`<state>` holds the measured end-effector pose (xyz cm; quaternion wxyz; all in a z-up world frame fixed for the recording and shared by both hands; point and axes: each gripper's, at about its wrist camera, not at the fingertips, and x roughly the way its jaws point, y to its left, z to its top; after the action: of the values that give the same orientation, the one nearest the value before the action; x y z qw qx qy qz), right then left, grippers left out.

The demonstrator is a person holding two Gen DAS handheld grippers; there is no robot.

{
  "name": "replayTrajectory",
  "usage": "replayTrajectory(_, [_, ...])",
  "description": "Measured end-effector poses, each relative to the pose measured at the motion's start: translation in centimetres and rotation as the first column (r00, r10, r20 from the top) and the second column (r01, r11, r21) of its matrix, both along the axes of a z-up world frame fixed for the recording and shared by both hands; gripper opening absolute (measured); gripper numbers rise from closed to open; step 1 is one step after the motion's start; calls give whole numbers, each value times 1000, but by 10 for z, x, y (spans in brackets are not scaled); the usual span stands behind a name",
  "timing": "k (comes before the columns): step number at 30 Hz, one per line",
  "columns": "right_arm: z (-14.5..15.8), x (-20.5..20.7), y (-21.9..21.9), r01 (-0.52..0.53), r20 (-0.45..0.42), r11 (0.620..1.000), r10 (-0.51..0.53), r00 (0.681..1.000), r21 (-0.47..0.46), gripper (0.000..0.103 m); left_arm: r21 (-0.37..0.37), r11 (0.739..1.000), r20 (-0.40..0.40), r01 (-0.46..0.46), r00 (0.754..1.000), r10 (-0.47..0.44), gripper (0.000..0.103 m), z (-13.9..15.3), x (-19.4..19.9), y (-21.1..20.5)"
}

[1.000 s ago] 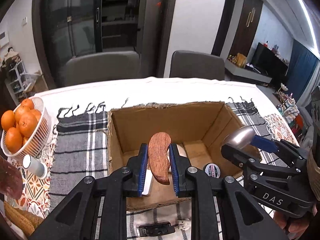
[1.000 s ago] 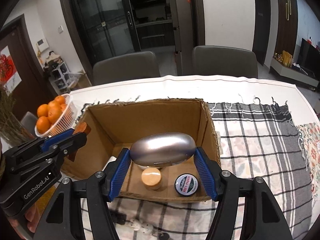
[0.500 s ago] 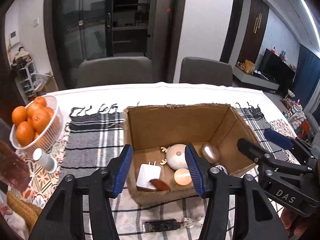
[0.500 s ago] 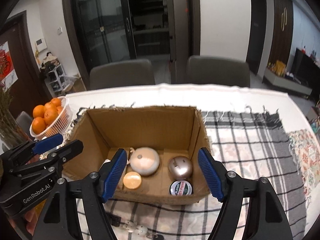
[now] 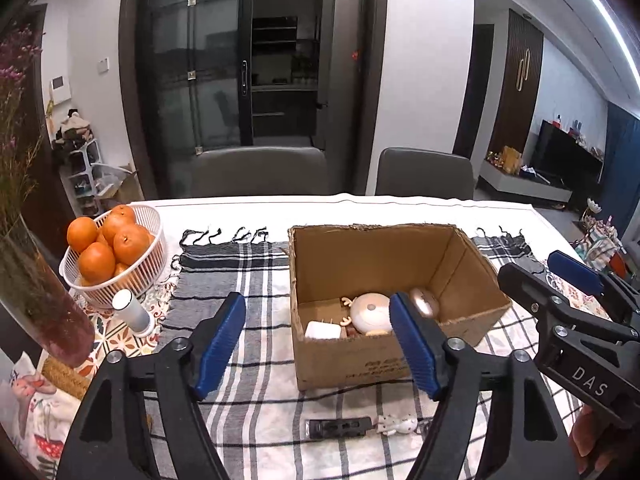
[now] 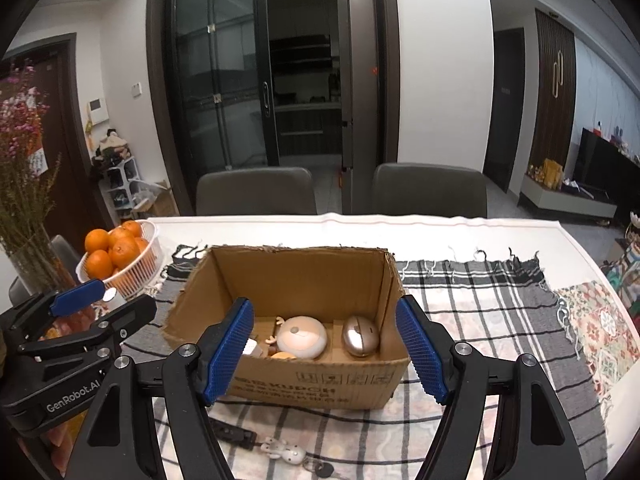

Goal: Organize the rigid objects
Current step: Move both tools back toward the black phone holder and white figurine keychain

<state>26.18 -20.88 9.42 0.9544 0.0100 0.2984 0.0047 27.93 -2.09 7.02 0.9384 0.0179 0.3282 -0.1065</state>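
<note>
Cardboard box (image 5: pixel 384 356): brown, open-topped, on the checked cloth (image 5: pixel 256 280) covering the surface; it now holds the metallic oval case (image 6: pixel 361 336) and the wooden piece, barely visible by the white charger (image 5: pixel 322 330).
Change: a second ago each tool carried one of these; both have since been let go inside.
Left gripper (image 5: pixel 318 346): fingers wide apart, empty, drawn back from the box.
Right gripper (image 6: pixel 326 350): fingers apart, empty, also backed off.
Meaning: two items sorted; the black stick with deer charm (image 5: pixel 362 426) in front of the box likely remains.
</note>
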Motion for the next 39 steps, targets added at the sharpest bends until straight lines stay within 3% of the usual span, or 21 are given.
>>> replayTrajectory(9, [-6, -27, 4, -16, 30, 1000, 16, 999, 15, 74, 52, 997, 61, -50, 997, 47, 87, -7, -35, 7])
replayTrajectory(12, [-12, -33, 6, -10, 35, 1000, 10, 999, 11, 74, 72, 995, 77, -70, 995, 64, 88, -13, -44, 11])
replayTrajectory(18, [-31, -45, 1, -2, 20, 994, -1, 1000, 106, 80, 58, 996, 81, -71, 994, 67, 91, -24, -57, 17])
replayTrajectory(22, [-47, -57, 6, -7, 17, 996, 5, 1000, 94, 80, 86, 993, 84, -79, 994, 71, 91, -35, -66, 17])
replayTrajectory(39, [-105, -76, 12, -69, -70, 997, 72, 995, 42, 80, 94, 995, -5, -20, 1000, 21, 91, -98, -87, 15])
